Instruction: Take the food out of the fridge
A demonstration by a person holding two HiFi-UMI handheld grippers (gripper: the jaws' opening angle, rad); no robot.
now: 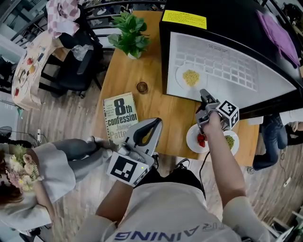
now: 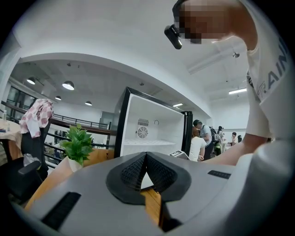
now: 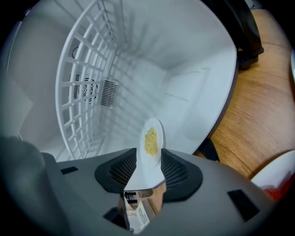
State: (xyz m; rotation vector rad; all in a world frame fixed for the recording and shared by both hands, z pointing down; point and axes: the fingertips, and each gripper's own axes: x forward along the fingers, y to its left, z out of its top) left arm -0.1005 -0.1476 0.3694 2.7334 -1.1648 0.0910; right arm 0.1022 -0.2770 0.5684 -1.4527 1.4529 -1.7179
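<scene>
At fridge [image 1: 279,82] edge, right gripper [image 3: 148,170] fingers spread about plate [image 3: 159,138], perhaps clear; left gripper [image 2: 146,161] fingers together.

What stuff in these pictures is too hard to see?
Head view: the right arm covers the middle of the plate on the table.
Right gripper view: the picture's edge cuts that plate off.
Head view: the yellow food in the fridge is too small to name.
Head view: the left tool hides a lower corner of the book.
</scene>
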